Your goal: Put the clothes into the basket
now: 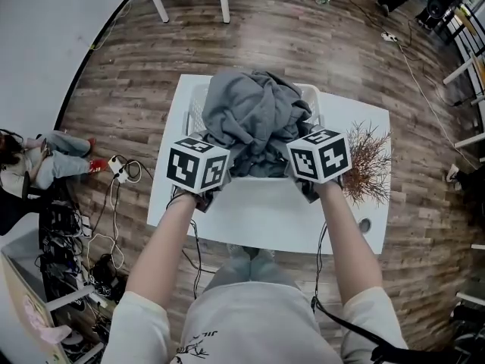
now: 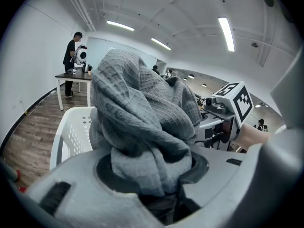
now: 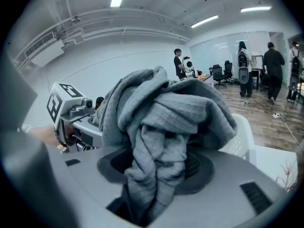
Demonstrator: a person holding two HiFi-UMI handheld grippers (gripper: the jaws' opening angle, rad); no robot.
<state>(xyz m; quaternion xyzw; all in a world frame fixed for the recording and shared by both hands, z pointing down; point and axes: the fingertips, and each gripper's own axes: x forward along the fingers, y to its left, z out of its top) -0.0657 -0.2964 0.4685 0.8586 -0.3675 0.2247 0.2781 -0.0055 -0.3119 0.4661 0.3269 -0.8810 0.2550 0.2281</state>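
Grey clothes [image 1: 254,120] bunched over the white basket [image 2: 69,132] — left gripper [image 2: 156,179] and right gripper [image 3: 152,170] both clamped on them.

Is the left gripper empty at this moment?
No, the left gripper is closed on a bunched fold of the grey garment, which fills the gap between its jaws in the left gripper view.
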